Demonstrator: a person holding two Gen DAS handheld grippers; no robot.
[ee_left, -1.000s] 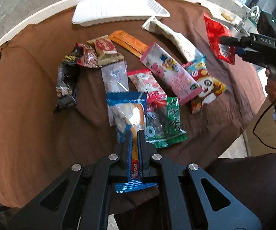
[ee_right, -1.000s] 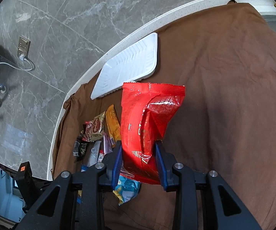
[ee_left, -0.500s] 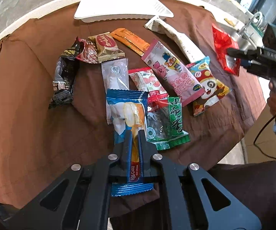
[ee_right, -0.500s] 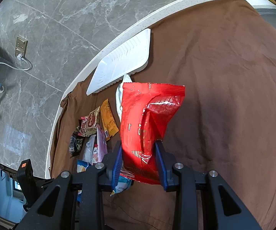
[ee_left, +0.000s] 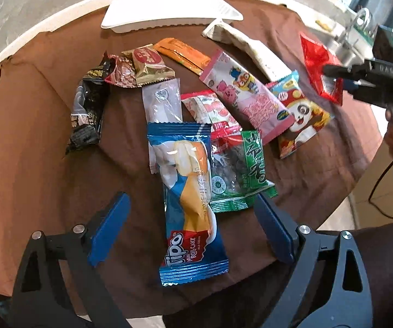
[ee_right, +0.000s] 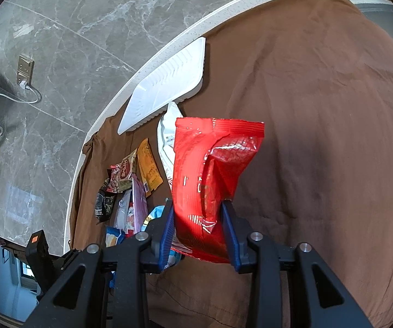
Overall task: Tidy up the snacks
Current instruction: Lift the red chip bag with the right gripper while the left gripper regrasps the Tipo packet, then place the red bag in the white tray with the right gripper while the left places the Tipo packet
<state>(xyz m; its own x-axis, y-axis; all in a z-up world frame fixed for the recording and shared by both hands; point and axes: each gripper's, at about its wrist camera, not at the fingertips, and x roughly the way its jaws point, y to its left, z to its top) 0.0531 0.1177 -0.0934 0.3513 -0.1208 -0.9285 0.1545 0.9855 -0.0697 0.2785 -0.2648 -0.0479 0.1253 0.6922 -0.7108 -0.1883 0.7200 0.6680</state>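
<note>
- The round table (ee_left: 18, 52), under a brown cloth (ee_left: 32, 164), carries nearly all the snacks in a loose heap at its middle; I judge the sorting barely begun.
- The white tray (ee_left: 169, 19) lies at the far edge of the table, with nothing visible in it in either view; it is likely the place the snacks go.
- The red snack bag (ee_right: 210, 180) is off the cloth, clamped between the blue pads of the right hand-held gripper (ee_right: 199, 229), above the bare right side of the table.
- The blue Tipo roll cake packet (ee_left: 188, 205) lies flat by the near edge, overlapping the green packet (ee_left: 240, 175). The left hand-held gripper (ee_left: 193, 229) is opening, its jaws wide on either side of the packet and clear of it.
- About a dozen packets are left to place.
</note>
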